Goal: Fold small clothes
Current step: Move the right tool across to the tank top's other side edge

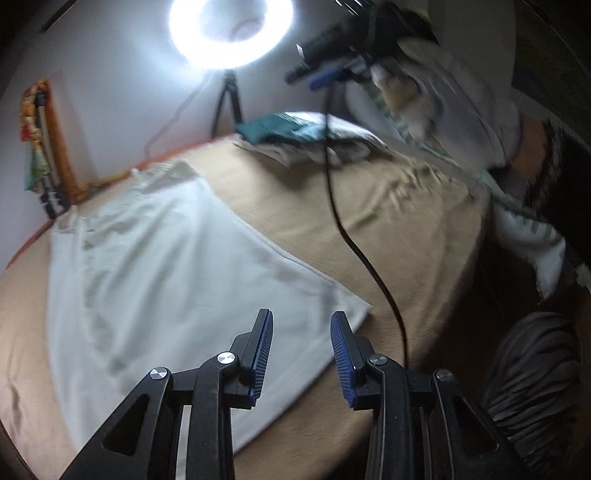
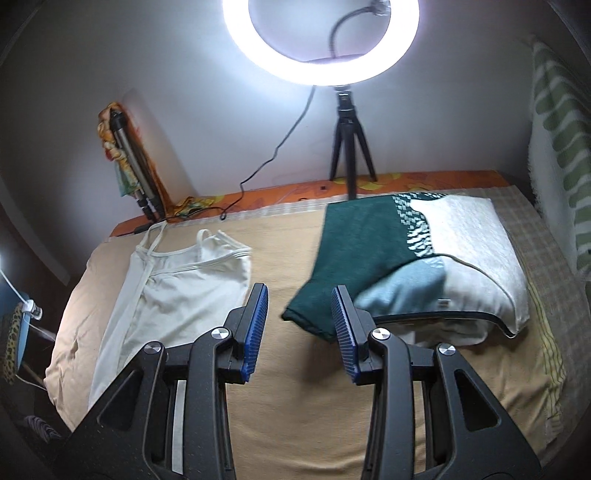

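Glaring ring light (image 2: 320,40), dim edges (blurred)

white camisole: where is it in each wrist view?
Left wrist: the camisole fills the left and centre, lying flat on the tan sheet, hem corner just ahead of the fingertips.
Right wrist: the camisole is at left of centre, straps toward the wall, left of the left finger.
Shared landmark: the ring light at top of both views.

White camisole (image 2: 177,291) flat on tan bedspread (image 2: 295,398), green towel (image 2: 354,251) on pillow (image 2: 476,258), right hand-held gripper (image 2: 299,314) open above
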